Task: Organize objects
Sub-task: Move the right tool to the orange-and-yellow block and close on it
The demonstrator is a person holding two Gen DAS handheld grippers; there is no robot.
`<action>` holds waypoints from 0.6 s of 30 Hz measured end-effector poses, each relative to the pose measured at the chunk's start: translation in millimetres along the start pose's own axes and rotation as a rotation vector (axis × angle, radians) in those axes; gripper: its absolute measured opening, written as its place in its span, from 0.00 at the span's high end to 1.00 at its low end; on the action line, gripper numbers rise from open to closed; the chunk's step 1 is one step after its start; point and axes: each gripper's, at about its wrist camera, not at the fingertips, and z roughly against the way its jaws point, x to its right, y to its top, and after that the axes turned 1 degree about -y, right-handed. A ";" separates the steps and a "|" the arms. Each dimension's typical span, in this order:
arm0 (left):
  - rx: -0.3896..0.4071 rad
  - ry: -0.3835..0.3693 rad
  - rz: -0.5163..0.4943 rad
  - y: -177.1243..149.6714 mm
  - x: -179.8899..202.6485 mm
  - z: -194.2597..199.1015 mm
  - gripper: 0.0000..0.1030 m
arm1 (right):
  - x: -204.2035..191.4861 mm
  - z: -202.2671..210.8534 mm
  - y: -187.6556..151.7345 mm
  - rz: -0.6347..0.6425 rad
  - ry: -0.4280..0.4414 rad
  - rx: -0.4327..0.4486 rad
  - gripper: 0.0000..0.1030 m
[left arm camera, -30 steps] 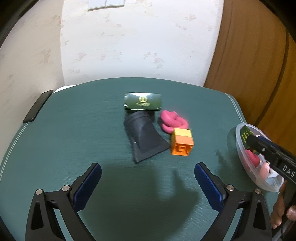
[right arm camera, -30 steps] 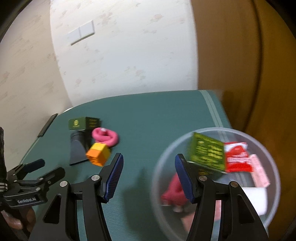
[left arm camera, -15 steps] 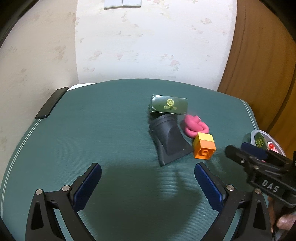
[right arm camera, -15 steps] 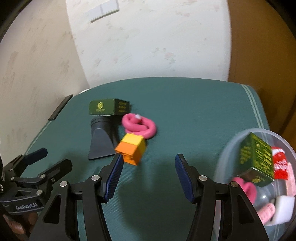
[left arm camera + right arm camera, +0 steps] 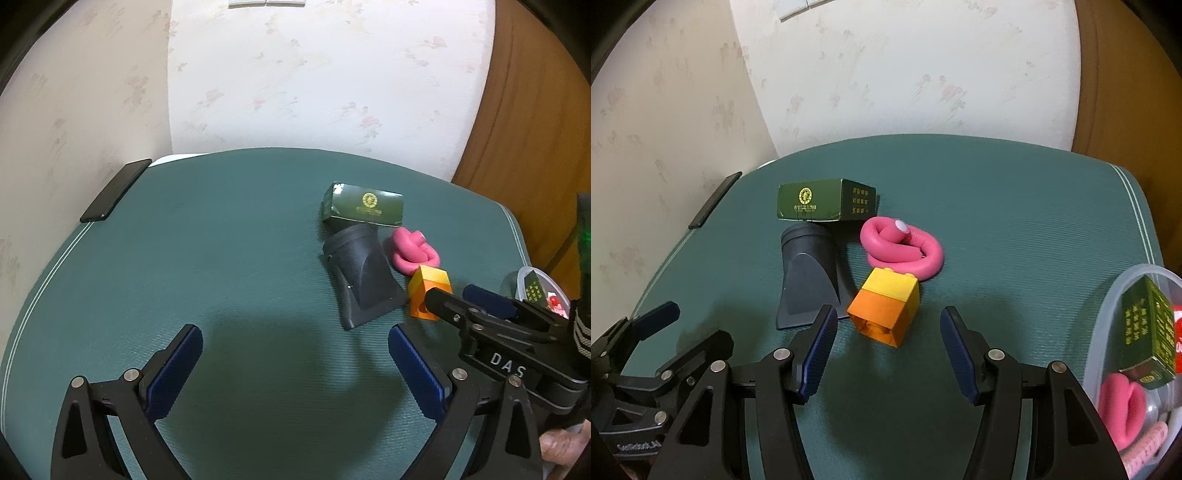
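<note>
An orange and yellow toy block (image 5: 884, 307) lies on the green table mat (image 5: 1015, 229), just ahead of my open, empty right gripper (image 5: 888, 334). Behind it lie a coiled pink tube (image 5: 905, 253), a black nozzle (image 5: 809, 280) and a dark green box (image 5: 825, 201). A clear plastic bowl (image 5: 1115, 306) at the right holds another green box (image 5: 1147, 332) and pink items. My left gripper (image 5: 295, 360) is open and empty over bare mat. The block (image 5: 428, 290), nozzle (image 5: 364, 280), tube (image 5: 413, 251) and box (image 5: 364, 205) lie to its far right. The right gripper (image 5: 476, 306) reaches toward the block.
A black phone (image 5: 116, 190) lies at the mat's far left edge, by the wall. The mat's right edge runs beside a brown wooden panel (image 5: 535, 110). The bowl's rim (image 5: 526, 273) shows at the right in the left wrist view.
My right gripper has swung left from over the bowl to just behind the orange block. The left gripper has shifted left, so the objects now sit further right in its view.
</note>
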 end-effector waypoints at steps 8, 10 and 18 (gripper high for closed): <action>-0.007 0.006 0.019 0.9 -4.8 -1.9 0.01 | -1.8 -17.1 4.9 0.000 -0.004 -0.026 0.44; -0.007 0.007 0.020 0.9 -5.0 -2.1 0.01 | -1.8 -20.8 6.1 0.003 -0.007 -0.032 0.46; -0.019 0.009 0.024 0.8 -6.5 -6.9 0.01 | -0.5 -28.4 4.1 -0.010 -0.004 -0.045 0.60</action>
